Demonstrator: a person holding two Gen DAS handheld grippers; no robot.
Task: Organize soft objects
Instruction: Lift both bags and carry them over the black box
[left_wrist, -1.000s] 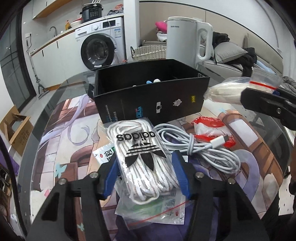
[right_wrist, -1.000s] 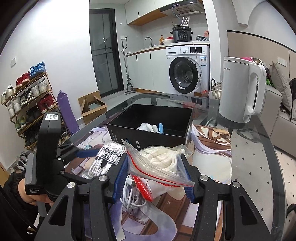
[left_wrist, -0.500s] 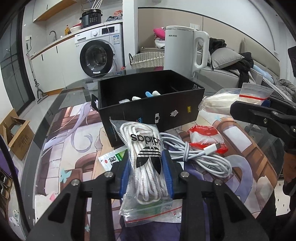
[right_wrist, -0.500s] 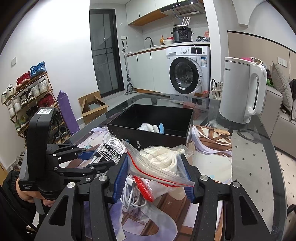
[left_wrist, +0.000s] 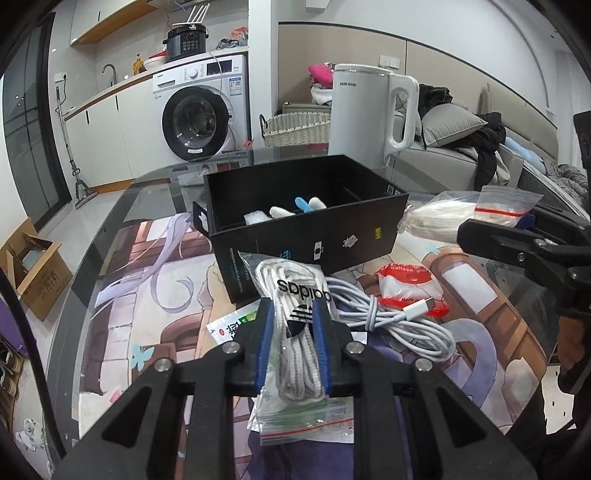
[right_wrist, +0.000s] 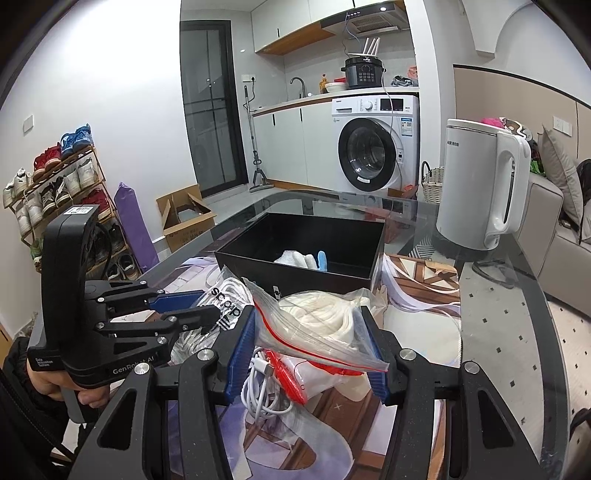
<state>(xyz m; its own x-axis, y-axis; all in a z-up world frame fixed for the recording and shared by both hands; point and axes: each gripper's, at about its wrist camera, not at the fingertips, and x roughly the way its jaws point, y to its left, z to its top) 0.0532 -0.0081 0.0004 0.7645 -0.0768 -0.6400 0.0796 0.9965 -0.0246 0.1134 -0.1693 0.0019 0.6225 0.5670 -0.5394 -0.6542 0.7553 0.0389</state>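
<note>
The bag of white laces (left_wrist: 300, 325), a clear pouch printed with a black three-stripe logo, sits squeezed between the blue pads of the left gripper (left_wrist: 294, 343), whose jaws press in on its middle so the cords bunch above and below the pinch. Its lower end lies over a flat zip bag (left_wrist: 306, 421) on the table (whether the pouch is lifted clear of that bag cannot be told). Just beside it to the right lies a coiled white cable (left_wrist: 391, 325), touching a red and white packet (left_wrist: 406, 288). Directly behind stands the black box (left_wrist: 314, 236), open-topped, with white and blue soft items inside. The right gripper (right_wrist: 308, 347) holds a zip bag of cream cord (right_wrist: 321, 325) between its blue pads, jaws set fairly wide and closed on the bag's two sides, near the box's front wall. A white kettle (right_wrist: 480, 184) stands behind on the glass table (right_wrist: 517, 332).
</note>
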